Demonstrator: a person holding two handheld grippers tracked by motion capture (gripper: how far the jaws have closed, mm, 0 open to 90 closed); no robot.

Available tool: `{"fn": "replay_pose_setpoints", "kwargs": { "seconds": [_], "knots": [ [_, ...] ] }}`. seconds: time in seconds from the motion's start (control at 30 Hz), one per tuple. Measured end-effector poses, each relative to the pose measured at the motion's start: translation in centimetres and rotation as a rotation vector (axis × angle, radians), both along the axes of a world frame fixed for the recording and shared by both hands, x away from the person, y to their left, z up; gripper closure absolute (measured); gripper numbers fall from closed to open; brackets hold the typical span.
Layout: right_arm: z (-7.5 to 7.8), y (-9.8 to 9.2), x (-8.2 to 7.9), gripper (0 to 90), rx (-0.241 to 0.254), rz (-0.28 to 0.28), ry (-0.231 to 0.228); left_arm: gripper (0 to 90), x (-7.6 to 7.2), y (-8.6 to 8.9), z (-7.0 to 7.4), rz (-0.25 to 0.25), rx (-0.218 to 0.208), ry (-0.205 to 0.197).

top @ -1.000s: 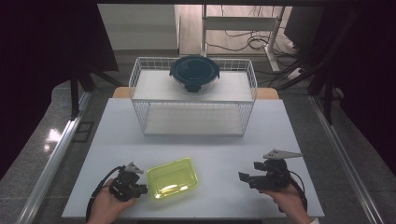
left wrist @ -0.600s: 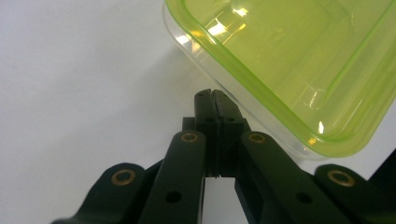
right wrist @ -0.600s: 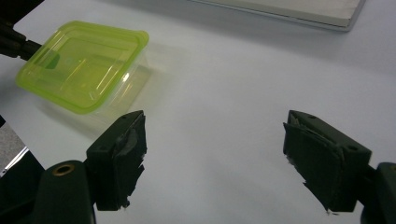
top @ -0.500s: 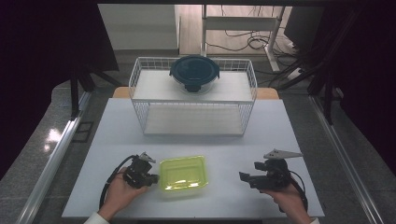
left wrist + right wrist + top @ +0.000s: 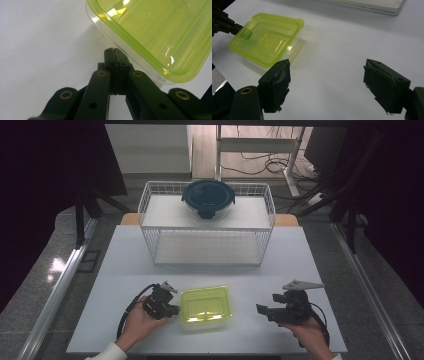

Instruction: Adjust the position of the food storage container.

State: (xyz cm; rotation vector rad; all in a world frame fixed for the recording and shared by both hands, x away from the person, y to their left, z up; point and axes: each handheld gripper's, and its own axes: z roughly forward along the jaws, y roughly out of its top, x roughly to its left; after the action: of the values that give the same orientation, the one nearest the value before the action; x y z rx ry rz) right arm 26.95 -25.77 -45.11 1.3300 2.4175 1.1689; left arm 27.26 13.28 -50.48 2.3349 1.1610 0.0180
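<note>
Two claws work at the near edge of the white surface [image 5: 210, 265]. The left claw [image 5: 114, 51] is clenched, its jaws pressed flat together with nothing between them, and its tips sit just at the left rim of the yellow-green container [image 5: 205, 306], whether touching it or a hair short cannot be told. The right claw [image 5: 327, 85] is released, jaws standing wide over bare surface, well to the right of the container with an open stretch between them. The container lies near the front, between the two hands, its translucent lid on a clear base. Farther off stands a white wire rack [image 5: 207, 240], and on its top shelf rests a round bowl with a dark blue lid [image 5: 208, 199]. Nothing lies between the claws and the container. No writing or label can be read on anything.
</note>
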Motion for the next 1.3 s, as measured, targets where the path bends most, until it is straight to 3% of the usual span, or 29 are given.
{"fn": "replay_pose_setpoints", "kwargs": {
  "seconds": [0.4, 0.57, 0.7, 0.87, 0.9, 0.97, 1.07, 1.17, 1.3],
  "knots": [
    [-0.1, 0.1, 0.0, 21.7, -0.001, 0.001, 0.003, 90.0, 0.4, 0.1, 0.1, 0.005, -0.004, -0.014],
    [-0.1, 0.2, -0.1, 21.9, 0.003, 0.002, -0.003, 90.0, 0.0, 1.8, 0.3, 0.039, -0.013, -0.031],
    [-0.2, 0.2, -0.1, 22.2, 0.014, 0.000, -0.009, 89.7, -0.8, 3.4, 1.3, 0.094, -0.065, -0.077],
    [-0.6, 0.5, 0.0, 22.3, 0.021, 0.008, 0.001, 64.2, -1.7, 4.1, 2.5, 0.177, -0.166, -0.144],
    [-0.7, 0.6, 0.0, 22.3, 0.022, 0.012, 0.003, 52.1, -1.8, 4.0, 2.6, 0.191, -0.172, -0.144],
    [-0.8, 0.7, 0.0, 22.2, 0.023, 0.017, 0.009, 40.0, -2.0, 3.9, 2.7, 0.210, -0.187, -0.137],
    [-1.0, 0.9, 0.1, 22.2, 0.023, 0.023, 0.012, 32.6, -2.3, 3.8, 2.8, 0.207, -0.223, -0.114],
    [-1.1, 0.9, 0.1, 22.3, 0.029, 0.029, 0.020, 28.9, -2.5, 3.9, 2.8, 0.213, -0.229, -0.116],
    [-1.3, 1.1, 0.3, 22.2, 0.048, 0.034, 0.034, 25.4, -2.4, 4.1, 2.7, 0.242, -0.279, -0.084]
  ]
}}
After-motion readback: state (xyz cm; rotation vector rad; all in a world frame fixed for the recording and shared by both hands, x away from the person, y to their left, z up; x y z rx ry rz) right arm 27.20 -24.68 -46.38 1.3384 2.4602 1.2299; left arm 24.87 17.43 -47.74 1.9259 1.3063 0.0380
